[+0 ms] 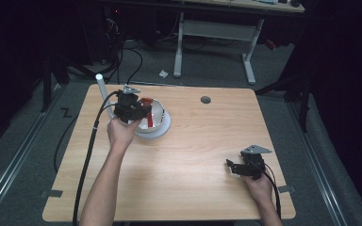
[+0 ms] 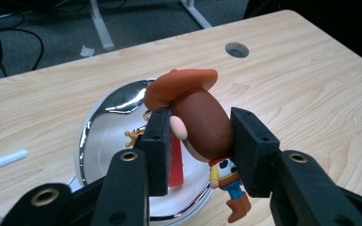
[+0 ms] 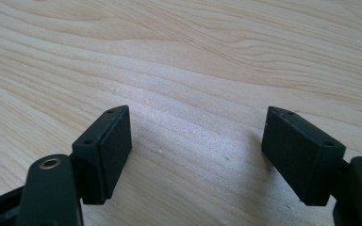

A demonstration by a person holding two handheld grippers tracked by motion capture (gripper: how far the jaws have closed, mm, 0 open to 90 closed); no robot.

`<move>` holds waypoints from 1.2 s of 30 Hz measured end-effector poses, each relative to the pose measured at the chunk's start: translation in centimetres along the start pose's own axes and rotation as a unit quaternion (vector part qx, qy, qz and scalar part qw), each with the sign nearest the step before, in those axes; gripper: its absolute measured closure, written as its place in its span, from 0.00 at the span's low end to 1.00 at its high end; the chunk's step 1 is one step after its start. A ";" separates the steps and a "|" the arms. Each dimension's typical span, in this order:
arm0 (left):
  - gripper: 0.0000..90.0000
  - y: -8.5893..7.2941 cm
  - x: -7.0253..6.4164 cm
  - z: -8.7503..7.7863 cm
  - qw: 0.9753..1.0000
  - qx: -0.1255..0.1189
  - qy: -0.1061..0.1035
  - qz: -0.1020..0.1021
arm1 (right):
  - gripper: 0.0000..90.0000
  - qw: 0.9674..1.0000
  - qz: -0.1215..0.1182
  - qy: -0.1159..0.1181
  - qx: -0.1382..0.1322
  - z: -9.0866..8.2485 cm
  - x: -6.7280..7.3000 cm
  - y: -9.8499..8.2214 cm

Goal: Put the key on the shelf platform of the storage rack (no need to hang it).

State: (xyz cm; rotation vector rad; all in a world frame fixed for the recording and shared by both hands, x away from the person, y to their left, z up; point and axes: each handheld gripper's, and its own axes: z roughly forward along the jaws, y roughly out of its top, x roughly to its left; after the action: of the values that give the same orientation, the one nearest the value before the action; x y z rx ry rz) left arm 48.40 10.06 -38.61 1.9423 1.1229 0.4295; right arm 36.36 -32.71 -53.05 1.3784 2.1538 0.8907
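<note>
- The cowboy toy (image 2: 202, 125) is sitting between the two black jaws of the left gripper (image 2: 200, 141), with its brown head squeezed by the pads on both sides.
- It is wearing an orange-brown hat (image 2: 181, 84), a yellow shirt and blue trousers, and its brown boot is hanging down low.
- The toy is hanging over the shiny silver bowl (image 2: 99, 136), near the bowl's right edge, and I cannot tell if it is touching the bowl.
- In the high view the left gripper (image 1: 139, 110) is staying over the bowl (image 1: 158, 113), which is standing on a white round plate (image 1: 166, 127) at the far left part of the wooden table (image 1: 193, 160).
- A white stick (image 1: 102, 84) is lying on the table just beside the left gripper.
- The right gripper (image 1: 231, 165) is resting near the right front corner of the table, well apart from the bowl.
- In the right gripper view, the right gripper (image 3: 195, 141) is standing wide open with only bare wood between its pads, so it is holding nothing.
</note>
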 end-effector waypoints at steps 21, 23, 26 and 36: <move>0.68 -2.1 0.7 3.5 0.999 0.028 0.007 -0.023 | 0.28 1.000 0.000 0.000 0.000 0.0 0.0 0.0; 0.67 -2.2 0.8 3.8 0.999 0.032 0.011 -0.024 | 0.28 1.000 0.000 0.000 0.000 0.0 0.0 0.0; 0.67 -2.3 1.1 4.1 0.999 0.035 0.018 -0.025 | 0.28 1.000 0.000 0.000 0.000 0.0 0.0 0.0; 0.67 -2.8 1.6 5.2 0.997 0.065 0.038 -0.020 | 0.28 1.000 0.000 0.000 0.000 0.0 0.0 0.0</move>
State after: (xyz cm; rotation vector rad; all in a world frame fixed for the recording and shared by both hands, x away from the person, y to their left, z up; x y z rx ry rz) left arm 51.06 9.59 -44.15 2.0268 1.2631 0.4200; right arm 36.38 -32.71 -53.05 1.3776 2.1544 0.8908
